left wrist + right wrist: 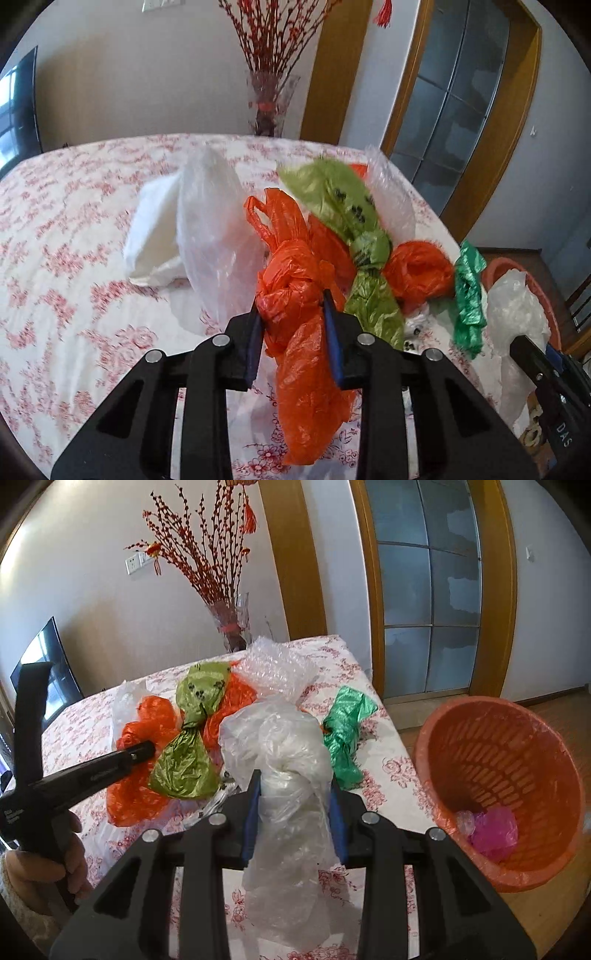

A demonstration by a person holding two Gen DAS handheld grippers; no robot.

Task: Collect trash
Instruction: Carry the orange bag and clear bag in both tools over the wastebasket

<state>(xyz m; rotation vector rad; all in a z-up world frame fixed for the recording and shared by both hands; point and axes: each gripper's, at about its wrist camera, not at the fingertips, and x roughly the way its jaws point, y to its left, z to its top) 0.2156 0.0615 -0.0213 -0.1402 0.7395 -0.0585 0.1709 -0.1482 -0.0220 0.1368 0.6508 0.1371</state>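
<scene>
Across the floral-clothed table (74,229), the left gripper (293,314) is clamping a knotted orange plastic bag (303,332) and the right gripper (295,794) a crumpled clear plastic bag (284,775), though slick film could be slipping free short of the orange slatted basket (498,760).

A bench (373,746) under a white cloth with red flowers carries loose plastic bags: a white one (155,236), a clear one (210,229), orange ones (147,720), a olive one (188,760), a green one (343,731), and bubble wrap (277,668).
</scene>
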